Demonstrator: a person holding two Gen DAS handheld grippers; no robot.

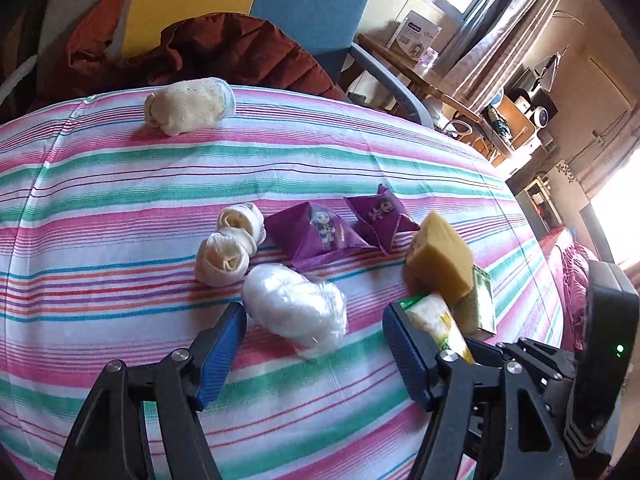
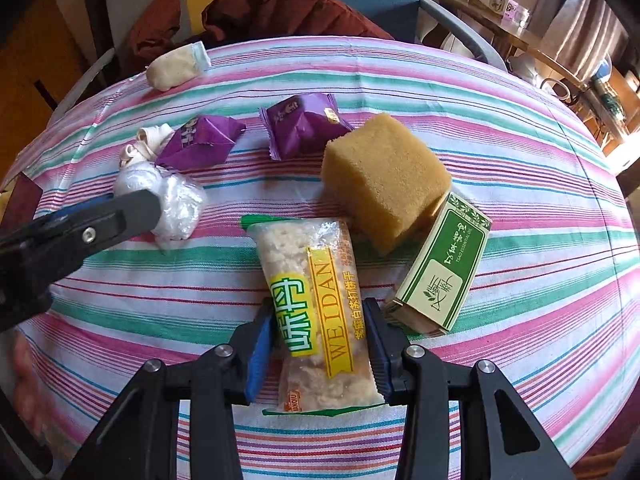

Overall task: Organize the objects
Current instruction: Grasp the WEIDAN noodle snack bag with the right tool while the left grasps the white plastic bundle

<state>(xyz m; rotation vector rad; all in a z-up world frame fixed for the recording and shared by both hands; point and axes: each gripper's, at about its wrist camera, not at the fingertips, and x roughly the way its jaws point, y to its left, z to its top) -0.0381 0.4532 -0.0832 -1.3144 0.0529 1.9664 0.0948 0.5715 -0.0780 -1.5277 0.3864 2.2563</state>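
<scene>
My right gripper (image 2: 318, 354) is shut on a clear cracker packet (image 2: 316, 304) with a yellow label, held low over the striped cloth (image 2: 520, 184). Past it lie a yellow sponge (image 2: 384, 178) and a green and white carton (image 2: 442, 266). My left gripper (image 1: 314, 350) is open and empty, its fingers either side of a crumpled clear plastic bag (image 1: 294, 308). Beyond the bag lie two rolled white socks (image 1: 234, 242) and two purple snack packets (image 1: 320, 230). A cream sock (image 1: 190, 105) lies at the far edge.
A dark red quilted jacket (image 1: 236, 50) hangs on a blue chair (image 1: 316, 4) behind the table. A wooden side table (image 1: 408, 68) with a white box stands at the back right. The cloth drops off at the right edge.
</scene>
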